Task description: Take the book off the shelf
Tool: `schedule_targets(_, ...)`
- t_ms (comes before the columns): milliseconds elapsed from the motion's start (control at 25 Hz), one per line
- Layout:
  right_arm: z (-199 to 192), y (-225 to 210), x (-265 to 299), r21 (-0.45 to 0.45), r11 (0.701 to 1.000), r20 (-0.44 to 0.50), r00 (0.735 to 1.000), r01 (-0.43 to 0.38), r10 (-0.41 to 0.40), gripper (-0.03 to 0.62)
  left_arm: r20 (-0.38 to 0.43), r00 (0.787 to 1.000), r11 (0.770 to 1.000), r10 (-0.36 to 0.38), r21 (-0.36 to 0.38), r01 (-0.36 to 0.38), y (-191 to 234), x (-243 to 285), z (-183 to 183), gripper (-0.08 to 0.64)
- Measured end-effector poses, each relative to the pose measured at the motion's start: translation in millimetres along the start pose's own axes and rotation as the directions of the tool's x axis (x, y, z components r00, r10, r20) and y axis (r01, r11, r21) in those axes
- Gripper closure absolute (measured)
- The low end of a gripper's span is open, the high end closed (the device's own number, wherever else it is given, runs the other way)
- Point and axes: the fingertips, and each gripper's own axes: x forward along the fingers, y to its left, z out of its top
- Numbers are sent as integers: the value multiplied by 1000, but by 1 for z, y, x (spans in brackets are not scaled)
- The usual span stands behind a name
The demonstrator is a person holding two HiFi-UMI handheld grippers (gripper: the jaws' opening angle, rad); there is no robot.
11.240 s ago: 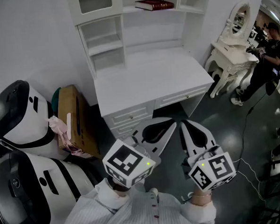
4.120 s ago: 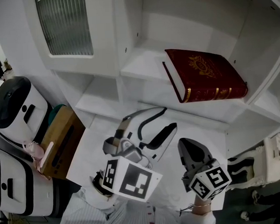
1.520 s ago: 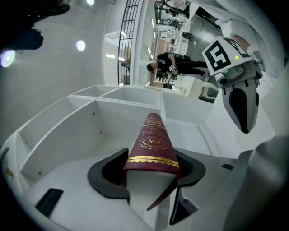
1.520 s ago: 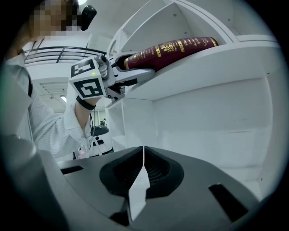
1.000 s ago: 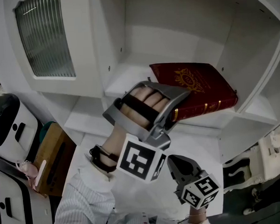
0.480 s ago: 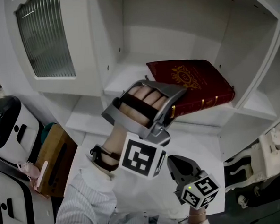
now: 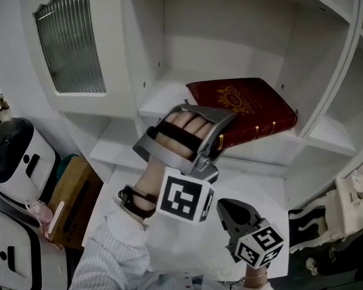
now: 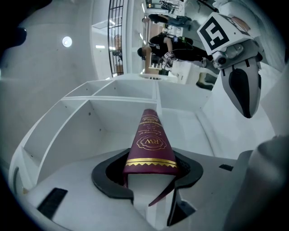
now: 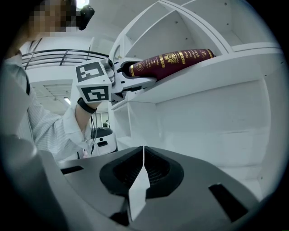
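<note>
Head view, left arm: the arm reaches up to the book (image 7: 246, 103), and the hand (image 7: 183, 126) is wrapped round the handle of the left gripper (image 7: 221, 139)
Head view, left gripper: it bites the book's near corner, by the gold-striped spine
Head view, book: it lies flat on the white shelf (image 7: 160, 103), cover up
Head view, right gripper: the right gripper (image 7: 231, 212) hangs low, well below the book, with its tips pointing up at it
Left gripper view, jaws: both dark pads press on the book (image 8: 151, 144), one on each side, so the left gripper (image 8: 151, 178) holds it tight
Left gripper view, book: its far end points deep into the shelf (image 8: 90, 135)
Left gripper view, right gripper: the right gripper (image 8: 244, 90) shows to the right of the book
Right gripper view, jaws: the right gripper (image 9: 141, 169) is pinched closed with nothing in it
Right gripper view, book: the book (image 9: 176, 58) sits high up, with the left gripper (image 9: 124, 72) on its left end
Changed: about four seconds ago the left gripper was under the book, spread wide and empty, and the book lay alone; now it grips the book
Same: the right gripper stays low under the book
</note>
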Motion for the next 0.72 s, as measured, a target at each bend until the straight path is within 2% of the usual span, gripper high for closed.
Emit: schedule_targets(720, -4, 18, -58, 3, 997, -4, 997, -82, 82, 575, -148, 989, 1000, 15, -11, -17, -6, -44, 34, 336)
